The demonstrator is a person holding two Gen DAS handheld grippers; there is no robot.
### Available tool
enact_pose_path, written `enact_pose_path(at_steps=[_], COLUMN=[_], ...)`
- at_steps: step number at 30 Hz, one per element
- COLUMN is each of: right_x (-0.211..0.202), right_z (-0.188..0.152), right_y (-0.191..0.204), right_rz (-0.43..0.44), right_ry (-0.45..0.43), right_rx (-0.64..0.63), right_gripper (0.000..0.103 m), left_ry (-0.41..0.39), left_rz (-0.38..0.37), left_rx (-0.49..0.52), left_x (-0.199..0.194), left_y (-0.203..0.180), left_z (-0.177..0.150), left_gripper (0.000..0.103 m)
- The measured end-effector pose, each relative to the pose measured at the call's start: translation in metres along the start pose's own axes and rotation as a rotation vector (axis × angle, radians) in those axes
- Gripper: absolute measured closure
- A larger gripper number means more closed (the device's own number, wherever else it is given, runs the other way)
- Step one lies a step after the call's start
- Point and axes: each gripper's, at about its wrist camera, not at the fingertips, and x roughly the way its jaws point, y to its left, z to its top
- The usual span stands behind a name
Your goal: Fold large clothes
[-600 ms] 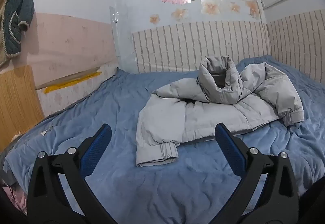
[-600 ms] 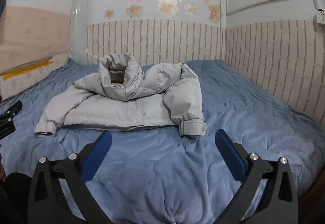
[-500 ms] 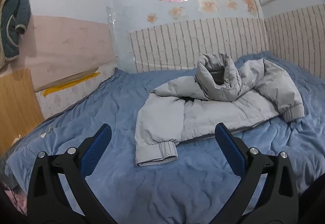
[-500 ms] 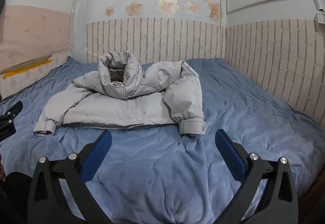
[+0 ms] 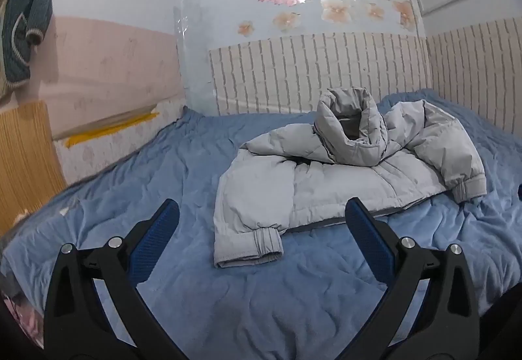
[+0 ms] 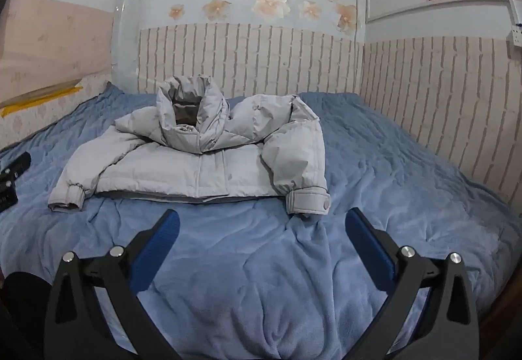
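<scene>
Jaws of the left gripper [image 5: 261, 223] stand spread wide with nothing between them but blue bed cover; jaws of the right gripper [image 6: 261, 226] are likewise spread wide and empty, held above the blue bed [image 6: 407, 164]; the grey puffer jacket [image 6: 202, 157] lies on the bed at twelve o'clock from both grippers, apart from them, its collar standing up at the far side, its hem toward the cameras; one cuffed sleeve [image 5: 248, 242] lies just ahead of the left gripper; the other cuff [image 6: 308, 202] sits at one o'clock from the right gripper.
</scene>
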Motion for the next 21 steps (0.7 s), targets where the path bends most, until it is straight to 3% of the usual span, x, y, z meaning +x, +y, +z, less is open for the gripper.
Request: enact_pose_path(at_steps=[6, 14, 21], right_x=[0.001, 0.003, 0.002], right_z=[-0.001, -0.001, -0.001], right_y=[0.000, -0.001, -0.001], right_rz=[-0.005, -0.003, -0.001], right_ry=[0.003, 0.010, 0.010], right_rx=[-0.003, 0.013, 0.019], right_gripper=[0.002, 0.002, 0.002], left_ry=[0.006, -0.026, -0.015], left_rz=[-0.003, 0.017, 0.008], left_rx=[-0.018, 0.043, 0.008], left_x=[0.003, -0.006, -0.004], left_y=[0.006, -0.009, -0.003], left_z=[0.000, -0.003, -0.001], left_gripper=[0.003, 0.003, 0.003])
